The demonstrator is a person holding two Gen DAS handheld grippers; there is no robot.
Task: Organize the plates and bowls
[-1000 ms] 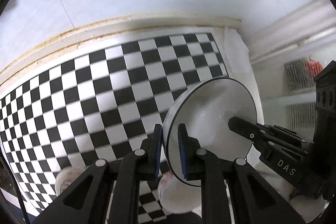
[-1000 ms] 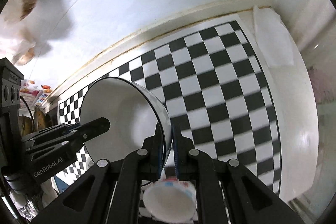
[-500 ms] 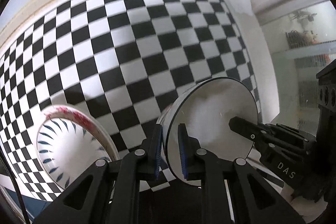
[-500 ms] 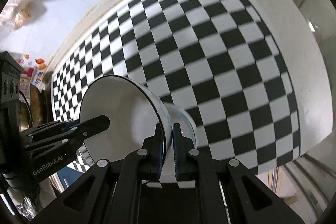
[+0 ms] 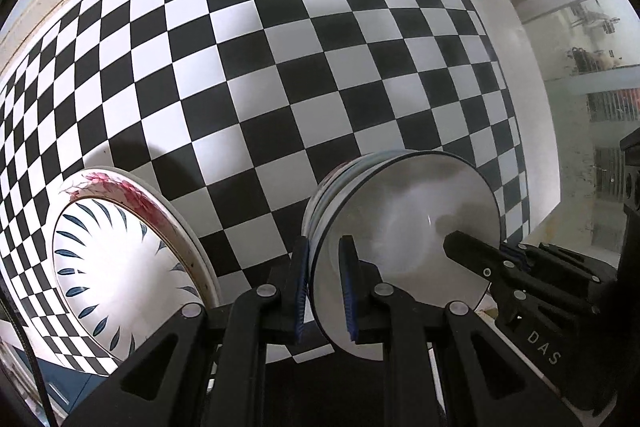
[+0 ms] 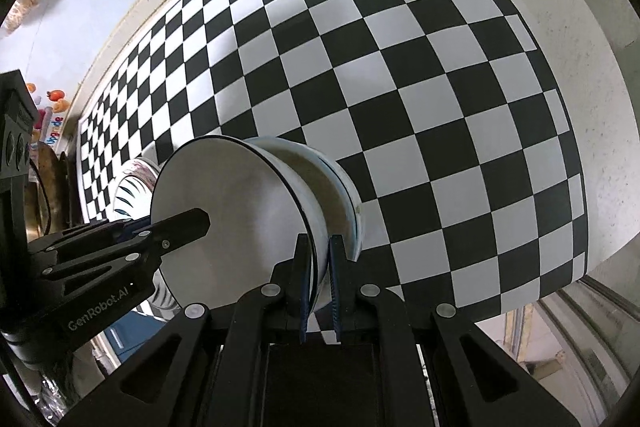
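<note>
A white bowl with a thin black rim (image 5: pixel 404 227) is held between both grippers. My left gripper (image 5: pixel 325 281) is shut on its left rim; my right gripper (image 6: pixel 319 269) is shut on the opposite rim of the same bowl (image 6: pixel 228 223). The bowl sits into or just above another white bowl with a blue line (image 6: pixel 336 195) on the checkered table; contact cannot be told. The right gripper's fingers (image 5: pixel 480 263) show over the bowl in the left view. A floral plate stack (image 5: pixel 120 267) lies left of it.
The black-and-white checkered cloth (image 5: pixel 280 67) covers the table, with a bare white strip (image 6: pixel 580 107) along its right edge. A blue surface (image 6: pixel 128 331) and clutter (image 6: pixel 44 163) lie beyond the table's left end. A wall runs behind the table.
Both grippers have tilted down and lowered the black-rimmed bowl toward the table. The blue-lined bowl below it and the floral plates have come into view.
</note>
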